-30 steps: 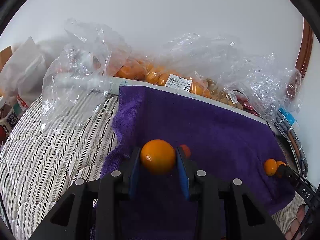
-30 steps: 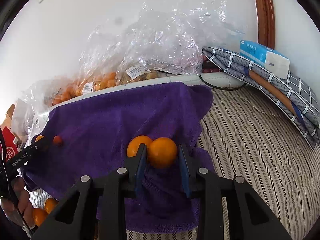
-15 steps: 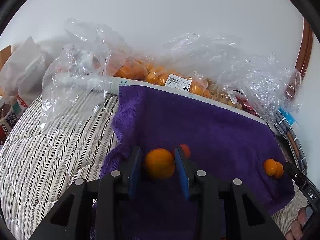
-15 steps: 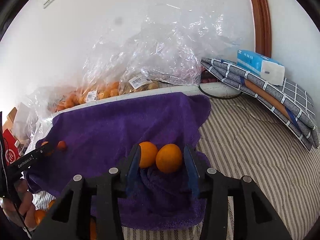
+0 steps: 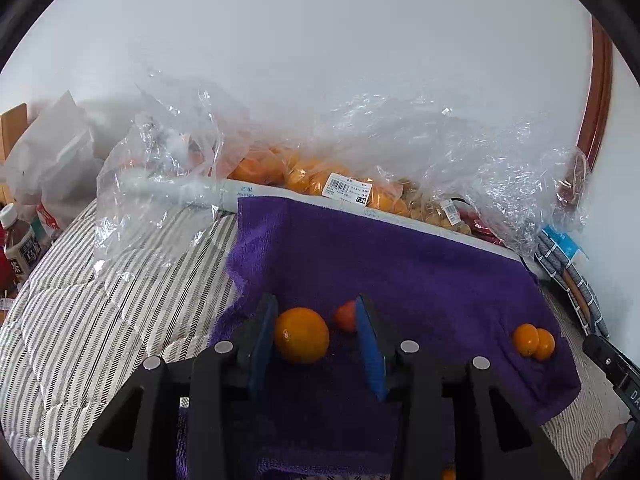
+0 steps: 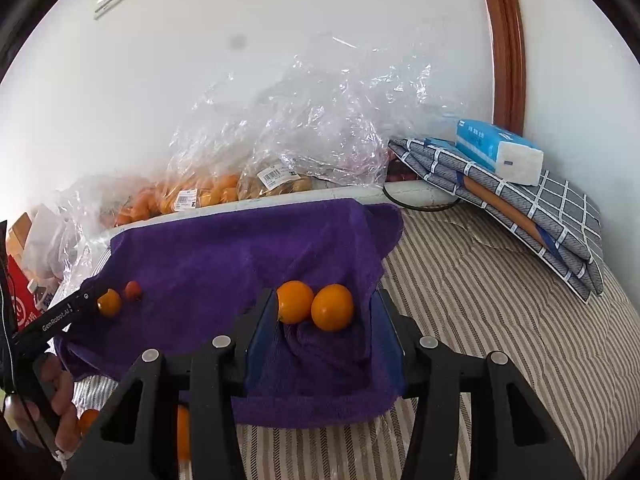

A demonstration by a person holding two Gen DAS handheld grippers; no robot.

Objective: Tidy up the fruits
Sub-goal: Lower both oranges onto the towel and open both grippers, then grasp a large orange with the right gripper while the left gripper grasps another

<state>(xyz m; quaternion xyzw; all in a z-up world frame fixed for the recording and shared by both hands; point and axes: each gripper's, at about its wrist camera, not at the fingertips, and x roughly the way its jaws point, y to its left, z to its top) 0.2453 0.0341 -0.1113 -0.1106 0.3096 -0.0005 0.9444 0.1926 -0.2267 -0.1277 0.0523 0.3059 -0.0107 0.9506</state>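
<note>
A purple towel (image 5: 400, 264) lies on the striped bed. My left gripper (image 5: 316, 332) is open; an orange (image 5: 301, 335) rests on the towel between its jaws, against the left one, with a small red fruit (image 5: 346, 316) just behind. My right gripper (image 6: 326, 316) is open around two oranges (image 6: 295, 301) (image 6: 332, 307) lying side by side on the towel (image 6: 240, 256). In the left wrist view those two oranges (image 5: 534, 340) sit at the towel's right. In the right wrist view the left gripper's orange (image 6: 109, 303) and the red fruit (image 6: 132, 290) show at the far left.
Clear plastic bags of oranges (image 5: 316, 178) and other produce (image 6: 276, 180) line the wall behind the towel. A folded checked cloth (image 6: 520, 208) with a tissue pack (image 6: 498, 150) lies at the right. A bottle (image 5: 18, 240) and white bags (image 5: 52, 160) stand at the left. More oranges (image 6: 182, 432) lie below the towel's front edge.
Both grippers have opened and let go of their oranges. The left orange came down onto the towel; the right orange now rests beside another one. The right gripper drew back slightly.
</note>
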